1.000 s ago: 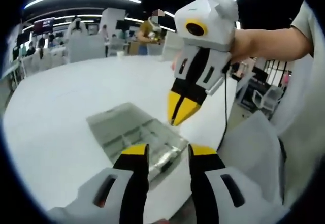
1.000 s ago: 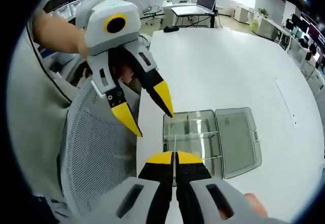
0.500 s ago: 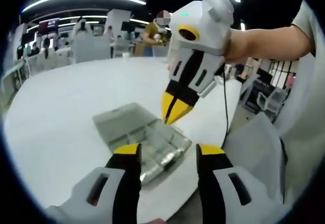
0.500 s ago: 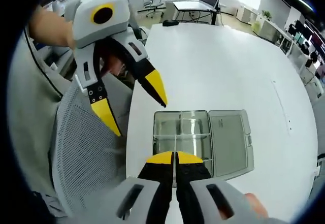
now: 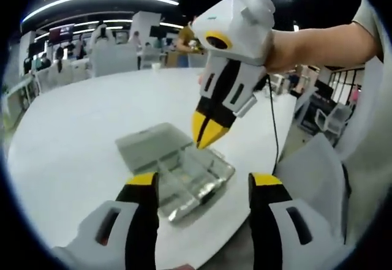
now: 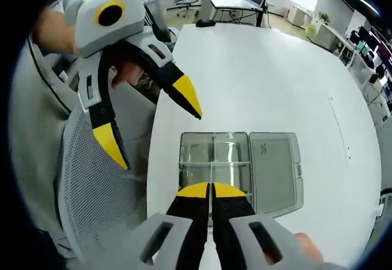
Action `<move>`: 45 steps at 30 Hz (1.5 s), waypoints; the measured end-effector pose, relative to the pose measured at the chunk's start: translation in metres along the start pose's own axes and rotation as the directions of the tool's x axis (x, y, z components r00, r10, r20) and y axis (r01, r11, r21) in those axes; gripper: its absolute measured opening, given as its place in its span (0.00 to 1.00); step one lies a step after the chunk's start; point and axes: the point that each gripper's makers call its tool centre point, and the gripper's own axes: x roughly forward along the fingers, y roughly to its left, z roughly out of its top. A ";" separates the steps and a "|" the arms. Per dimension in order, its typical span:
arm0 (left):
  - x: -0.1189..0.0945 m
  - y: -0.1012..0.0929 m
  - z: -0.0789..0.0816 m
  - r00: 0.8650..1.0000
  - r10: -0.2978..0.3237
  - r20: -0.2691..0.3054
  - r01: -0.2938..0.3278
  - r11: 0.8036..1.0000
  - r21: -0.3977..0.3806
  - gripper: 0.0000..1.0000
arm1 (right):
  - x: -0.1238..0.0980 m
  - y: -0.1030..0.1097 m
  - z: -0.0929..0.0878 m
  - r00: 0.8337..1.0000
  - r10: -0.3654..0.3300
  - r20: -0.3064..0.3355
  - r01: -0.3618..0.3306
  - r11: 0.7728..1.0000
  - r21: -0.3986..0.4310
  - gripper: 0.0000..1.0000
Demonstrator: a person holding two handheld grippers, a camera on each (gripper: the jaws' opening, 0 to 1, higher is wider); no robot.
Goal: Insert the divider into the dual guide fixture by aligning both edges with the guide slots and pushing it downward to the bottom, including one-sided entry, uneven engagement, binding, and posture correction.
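My right gripper (image 6: 211,188): jaws pressing together on thin clear divider (image 6: 212,173), holding it upright over clear fixture box (image 6: 214,160). My left gripper (image 6: 150,120): jaws gaping wide, gripping nothing, hovering beside box's near-left corner. Box sitting near edge of white table (image 6: 275,80), hinged lid (image 6: 275,169) lying open flat alongside. Mesh chair back (image 6: 92,202) standing beside table edge.

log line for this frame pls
stage: divider held over clear box | right claw: shut on divider | left claw: open, above table edge | box lid: open
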 end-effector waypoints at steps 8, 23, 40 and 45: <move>0.000 0.002 -0.004 1.000 0.011 -0.008 -0.011 1.000 -0.011 0.69 | 0.002 -0.002 0.002 1.000 0.002 -0.005 -0.002 1.000 -0.008 0.00; 0.001 0.004 -0.008 1.000 0.022 -0.013 -0.022 0.999 -0.037 0.72 | 0.006 -0.003 0.007 1.000 0.006 -0.005 -0.006 1.000 -0.026 0.00; 0.000 0.005 -0.007 1.000 0.026 -0.012 -0.026 0.998 -0.050 0.71 | 0.016 -0.003 0.003 1.000 0.017 -0.022 -0.018 0.999 -0.039 0.00; 0.000 0.004 -0.006 1.000 0.026 -0.011 -0.027 0.998 -0.053 0.71 | 0.018 -0.003 0.002 1.000 0.020 -0.023 -0.021 0.999 -0.035 0.00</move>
